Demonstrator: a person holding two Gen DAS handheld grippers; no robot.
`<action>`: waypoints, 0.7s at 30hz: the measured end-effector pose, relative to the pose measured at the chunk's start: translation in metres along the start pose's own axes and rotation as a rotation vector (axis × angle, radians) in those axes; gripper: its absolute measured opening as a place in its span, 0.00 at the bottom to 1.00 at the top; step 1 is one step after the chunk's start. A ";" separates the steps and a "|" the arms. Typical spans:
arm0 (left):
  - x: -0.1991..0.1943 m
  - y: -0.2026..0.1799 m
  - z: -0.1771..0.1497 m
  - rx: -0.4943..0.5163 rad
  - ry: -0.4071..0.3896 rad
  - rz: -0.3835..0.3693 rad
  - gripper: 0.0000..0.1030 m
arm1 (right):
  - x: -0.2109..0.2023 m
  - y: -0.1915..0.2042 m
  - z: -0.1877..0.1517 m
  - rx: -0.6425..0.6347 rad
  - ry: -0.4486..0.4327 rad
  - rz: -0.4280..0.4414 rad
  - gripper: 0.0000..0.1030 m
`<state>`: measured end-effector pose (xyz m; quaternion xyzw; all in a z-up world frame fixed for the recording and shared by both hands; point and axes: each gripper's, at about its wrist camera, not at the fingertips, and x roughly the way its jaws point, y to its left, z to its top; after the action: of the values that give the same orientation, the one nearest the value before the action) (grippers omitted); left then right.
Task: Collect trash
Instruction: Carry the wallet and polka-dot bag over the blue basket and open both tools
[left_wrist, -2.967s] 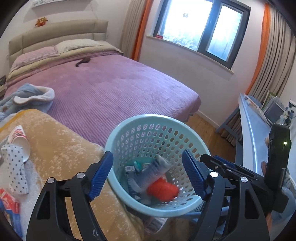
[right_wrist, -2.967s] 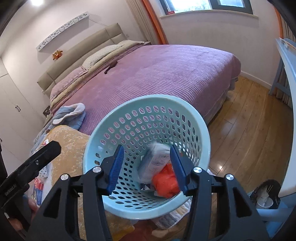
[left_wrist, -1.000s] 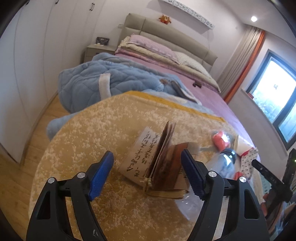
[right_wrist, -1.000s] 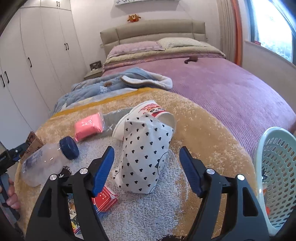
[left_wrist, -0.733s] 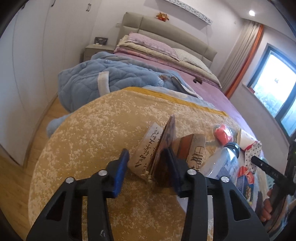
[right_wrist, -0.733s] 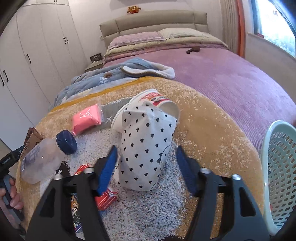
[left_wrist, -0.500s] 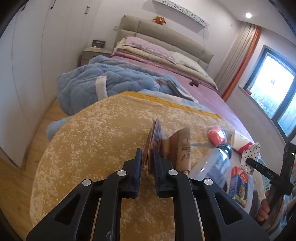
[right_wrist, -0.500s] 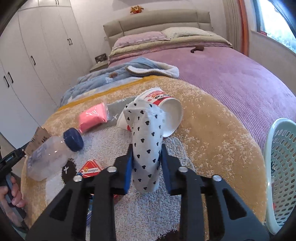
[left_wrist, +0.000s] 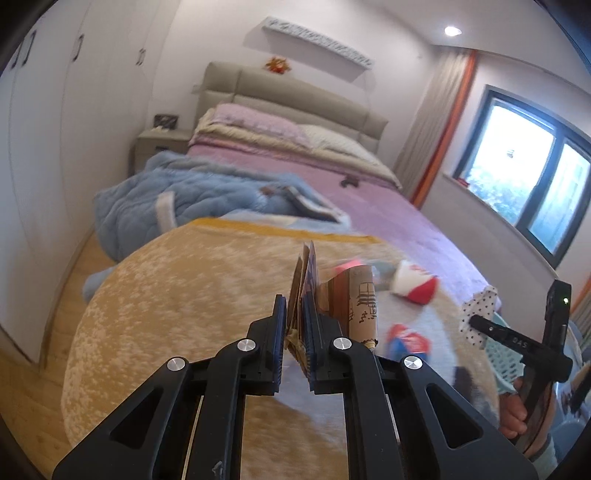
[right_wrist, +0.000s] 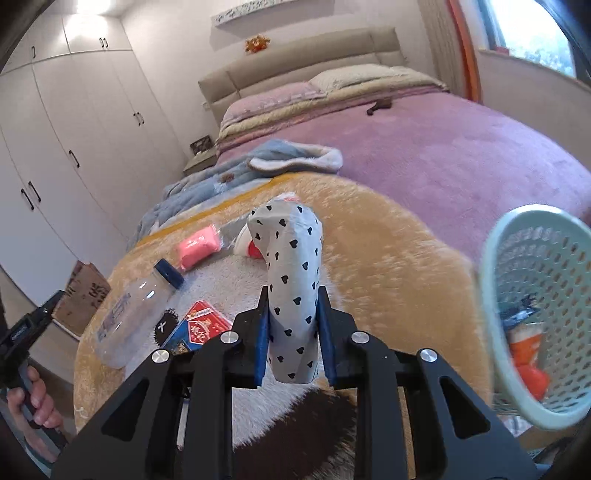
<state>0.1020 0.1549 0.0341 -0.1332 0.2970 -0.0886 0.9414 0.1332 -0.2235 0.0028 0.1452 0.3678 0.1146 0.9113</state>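
My left gripper (left_wrist: 297, 325) is shut on a folded brown paper bag (left_wrist: 351, 299), held above the yellow round rug (left_wrist: 192, 280). My right gripper (right_wrist: 293, 317) is shut on a grey cloth with black hearts (right_wrist: 291, 273), lifted off the rug. The light-blue trash basket (right_wrist: 546, 295) stands at the right with orange trash inside. On the rug lie a clear bottle with a blue cap (right_wrist: 136, 310), a pink packet (right_wrist: 195, 245), a red-and-white paper cup (left_wrist: 413, 282) and a red-and-blue carton (right_wrist: 199, 325).
A bed with a purple cover (right_wrist: 443, 147) lies behind the rug, with a blue quilt (left_wrist: 177, 192) at its near corner. White wardrobes (right_wrist: 66, 147) line the left wall. A window (left_wrist: 532, 177) is at the right.
Both grippers left the basket and swung to the rug. The left closed on the paper bag and lifted it. The right closed on the heart-print cloth and lifted it toward the basket.
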 end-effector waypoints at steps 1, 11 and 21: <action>-0.004 -0.012 0.001 0.019 -0.009 -0.015 0.08 | -0.008 -0.003 0.001 0.000 -0.011 -0.014 0.20; 0.002 -0.111 0.001 0.117 -0.026 -0.170 0.08 | -0.069 -0.044 0.010 0.015 -0.092 -0.140 0.20; 0.058 -0.221 -0.021 0.193 0.086 -0.311 0.08 | -0.103 -0.109 0.006 0.145 -0.105 -0.199 0.20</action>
<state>0.1169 -0.0731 0.0532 -0.0824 0.3029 -0.2667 0.9112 0.0760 -0.3592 0.0348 0.1794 0.3395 -0.0111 0.9233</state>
